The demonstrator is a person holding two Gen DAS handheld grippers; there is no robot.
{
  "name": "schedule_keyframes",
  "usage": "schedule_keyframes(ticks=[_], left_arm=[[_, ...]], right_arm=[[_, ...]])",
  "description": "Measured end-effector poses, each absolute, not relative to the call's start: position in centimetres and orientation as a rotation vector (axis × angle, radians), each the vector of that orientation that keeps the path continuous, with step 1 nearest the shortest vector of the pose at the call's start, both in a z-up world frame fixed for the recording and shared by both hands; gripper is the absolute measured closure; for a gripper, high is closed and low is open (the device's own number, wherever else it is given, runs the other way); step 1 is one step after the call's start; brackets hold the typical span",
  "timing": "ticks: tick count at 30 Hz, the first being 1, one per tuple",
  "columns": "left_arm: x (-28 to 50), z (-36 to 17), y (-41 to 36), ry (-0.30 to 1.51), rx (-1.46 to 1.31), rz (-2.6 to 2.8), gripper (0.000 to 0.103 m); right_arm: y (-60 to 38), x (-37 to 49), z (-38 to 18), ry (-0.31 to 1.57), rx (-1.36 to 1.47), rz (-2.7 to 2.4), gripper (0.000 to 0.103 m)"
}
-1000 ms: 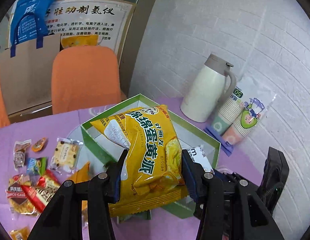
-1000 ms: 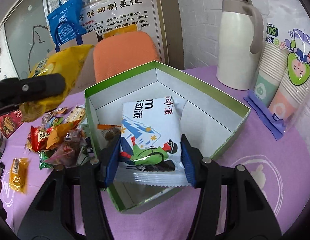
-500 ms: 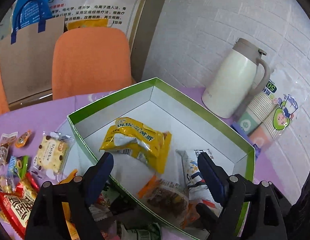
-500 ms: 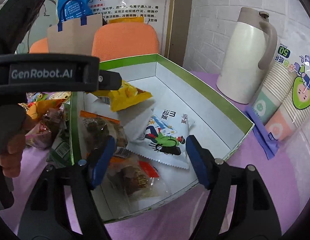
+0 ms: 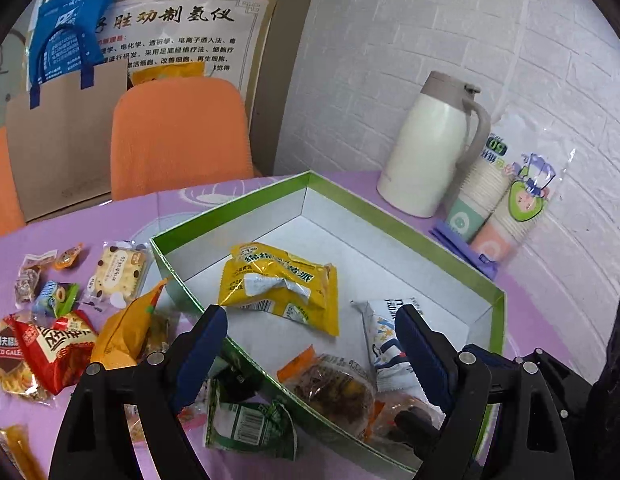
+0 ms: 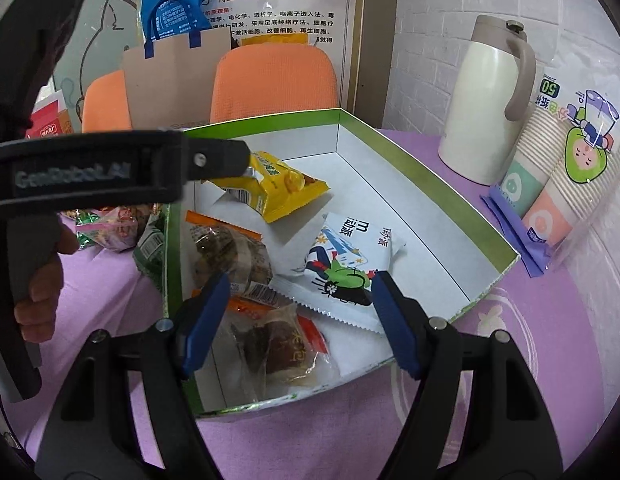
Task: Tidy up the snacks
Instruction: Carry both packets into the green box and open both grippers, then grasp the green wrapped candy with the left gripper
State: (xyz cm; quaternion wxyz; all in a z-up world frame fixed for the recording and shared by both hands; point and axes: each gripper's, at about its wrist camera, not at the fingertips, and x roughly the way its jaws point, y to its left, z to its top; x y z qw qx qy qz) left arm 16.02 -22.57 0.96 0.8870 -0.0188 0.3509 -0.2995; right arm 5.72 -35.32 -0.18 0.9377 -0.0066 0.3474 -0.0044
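A green-rimmed white box (image 5: 394, 224) (image 6: 430, 184) sits on the purple table. Inside it lie a yellow egg-yolk pie packet (image 5: 278, 280) (image 6: 278, 188), a white packet with a green cartoon (image 5: 384, 340) (image 6: 346, 260) and clear-wrapped brown snacks (image 5: 334, 384) (image 6: 230, 248). My left gripper (image 5: 310, 348) hangs open above the box's near-left side, holding nothing. My right gripper (image 6: 300, 312) is open too, over the near edge with the white packet just beyond its fingers. In the right wrist view the left gripper's black body (image 6: 90, 168) reaches in from the left.
Loose snacks lie left of the box: a biscuit packet (image 5: 118, 272), an orange bag (image 5: 126, 328), red packets (image 5: 54, 348), a green packet (image 5: 250, 424). A cream thermos jug (image 5: 430, 152) (image 6: 490, 104) and wrapped paper cups (image 5: 506, 204) (image 6: 562, 168) stand at the right. Orange chairs (image 5: 178, 136) are behind.
Both grippers opened and dropped their packets into the box: the yellow packet from the left, the white packet from the right. Both have since pulled back slightly.
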Motion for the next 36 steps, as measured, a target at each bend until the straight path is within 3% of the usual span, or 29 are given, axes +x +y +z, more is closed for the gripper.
schedule_keyframes(ticks=[2, 7, 13, 16, 17, 26, 32, 36], left_arm=[[14.2, 3.0, -21.0, 0.659, -0.035, -0.633, 0.015], [9.4, 6.3, -15.4, 0.537, -0.010, -0.565, 0.000], [6.4, 3.3, -8.6, 0.596, -0.013, -0.425, 0.000], [5.6, 0.4, -5.7, 0.665, -0.057, -0.426, 0.000], [5.5, -0.4, -5.1, 0.686, -0.063, -0.427, 0.000], [6.1, -1.7, -3.4, 0.707, -0.095, -0.482, 0.001], [9.5, -2.1, -3.1, 0.740, -0.161, -0.515, 0.005], [12.6, -2.4, -4.0, 0.779, -0.187, -0.527, 0.019]], right_arm=[[-35.2, 4.5, 1.4, 0.651, 0.022, -0.008, 0.029], [-32.4, 1.5, 5.2, 0.530, 0.038, 0.033, 0.022], [-26.8, 1.0, 3.6, 0.584, 0.034, 0.197, 0.022], [-24.2, 3.3, 1.3, 0.719, -0.004, 0.246, 0.047], [-23.5, 4.1, 0.8, 0.745, -0.019, 0.257, 0.050], [-21.6, 9.9, 0.0, 0.752, -0.047, 0.238, 0.050], [-22.2, 12.2, -2.2, 0.780, -0.036, 0.225, 0.054], [-22.5, 11.4, -2.1, 0.782, -0.020, 0.241, 0.053]])
